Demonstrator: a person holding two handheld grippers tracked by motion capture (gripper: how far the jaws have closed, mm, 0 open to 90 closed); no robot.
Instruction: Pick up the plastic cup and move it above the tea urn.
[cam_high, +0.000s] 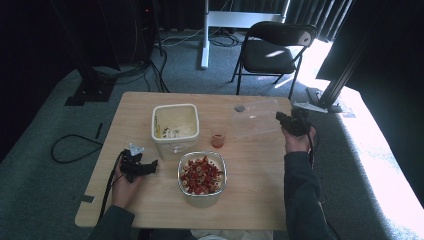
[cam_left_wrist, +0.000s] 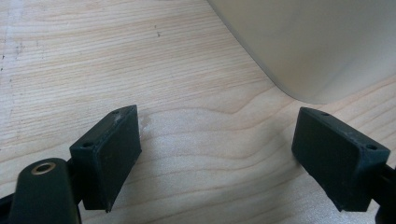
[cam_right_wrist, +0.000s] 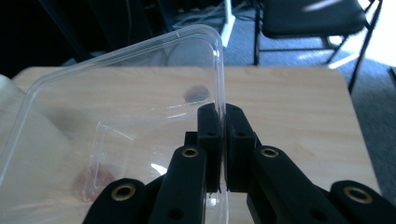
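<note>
A clear plastic lid (cam_high: 252, 119) is held up above the table's right half, my right gripper (cam_high: 285, 120) shut on its edge. In the right gripper view the lid (cam_right_wrist: 116, 107) stands tilted, its rim pinched between the gripper (cam_right_wrist: 223, 140) pads. A clear container of red and pale round pieces (cam_high: 202, 173) sits at the front middle. A cream tub (cam_high: 174, 127) stands behind it; its wall (cam_left_wrist: 313, 42) is near my left gripper (cam_left_wrist: 217, 154). My left gripper (cam_high: 145, 166) rests open on the wood, left of the container, nothing between its fingers.
A small red cup (cam_high: 217, 140) stands between the tub and the lid. The wooden table (cam_high: 250, 200) has bare room at the front right. A black folding chair (cam_high: 275, 50) and a white stand (cam_high: 205, 35) are beyond the far edge. Cables lie on the carpet at left.
</note>
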